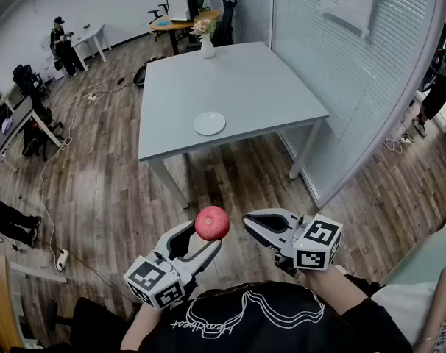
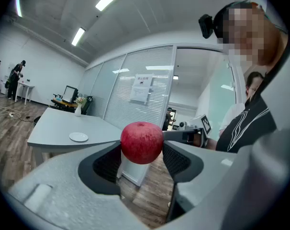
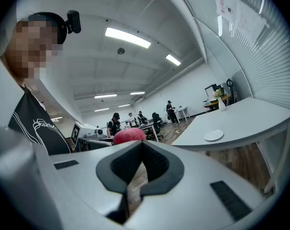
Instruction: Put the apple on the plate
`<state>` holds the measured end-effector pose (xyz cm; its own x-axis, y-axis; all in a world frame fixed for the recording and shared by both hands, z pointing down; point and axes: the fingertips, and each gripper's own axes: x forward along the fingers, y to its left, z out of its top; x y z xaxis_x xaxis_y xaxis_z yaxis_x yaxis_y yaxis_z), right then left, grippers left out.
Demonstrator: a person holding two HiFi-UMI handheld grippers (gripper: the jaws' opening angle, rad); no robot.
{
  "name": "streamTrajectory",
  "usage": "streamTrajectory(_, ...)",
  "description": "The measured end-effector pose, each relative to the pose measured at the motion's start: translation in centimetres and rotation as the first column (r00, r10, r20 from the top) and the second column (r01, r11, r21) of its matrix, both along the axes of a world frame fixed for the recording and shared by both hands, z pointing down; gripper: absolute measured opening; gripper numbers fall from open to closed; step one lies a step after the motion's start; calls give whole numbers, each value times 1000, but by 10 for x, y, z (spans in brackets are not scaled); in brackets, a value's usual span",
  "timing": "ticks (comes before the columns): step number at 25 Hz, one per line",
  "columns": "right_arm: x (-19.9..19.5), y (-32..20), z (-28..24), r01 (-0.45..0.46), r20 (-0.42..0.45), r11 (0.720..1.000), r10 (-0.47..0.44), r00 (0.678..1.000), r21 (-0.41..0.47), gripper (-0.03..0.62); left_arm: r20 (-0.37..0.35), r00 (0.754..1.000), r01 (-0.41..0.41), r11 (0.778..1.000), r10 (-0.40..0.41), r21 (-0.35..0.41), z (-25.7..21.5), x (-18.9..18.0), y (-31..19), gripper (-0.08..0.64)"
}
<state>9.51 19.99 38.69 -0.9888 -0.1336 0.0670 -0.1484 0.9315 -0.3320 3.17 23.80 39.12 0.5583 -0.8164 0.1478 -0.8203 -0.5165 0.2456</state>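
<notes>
A red apple [image 1: 213, 223] is clamped between the jaws of my left gripper [image 1: 201, 240], held in the air over the wooden floor, well short of the table. In the left gripper view the apple [image 2: 141, 142] fills the gap and both pads press on its sides. My right gripper [image 1: 249, 220] hovers just right of the apple with its jaws shut and nothing in them. Its own view shows the apple's top [image 3: 129, 135] past its closed tips. The white plate [image 1: 209, 123] lies empty near the front edge of the grey table [image 1: 245, 79].
A white vase with flowers [image 1: 207, 44] stands at the table's far edge. A glass partition [image 1: 355, 57] runs along the table's right side. Cables and a power strip [image 1: 61, 258] lie on the floor at left. People and desks are at the far left.
</notes>
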Motion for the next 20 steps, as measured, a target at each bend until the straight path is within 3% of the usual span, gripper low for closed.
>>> streamTrajectory(7, -4, -18, 6, -9, -20, 1000, 8, 1000, -16, 8, 7, 1000, -7, 1000, 7, -12, 4, -1, -24, 278)
streamTrajectory(20, -2, -36, -5, -26, 54, 999, 27, 998, -27, 9, 43, 999, -19, 1000, 19, 2, -11, -1, -39, 278)
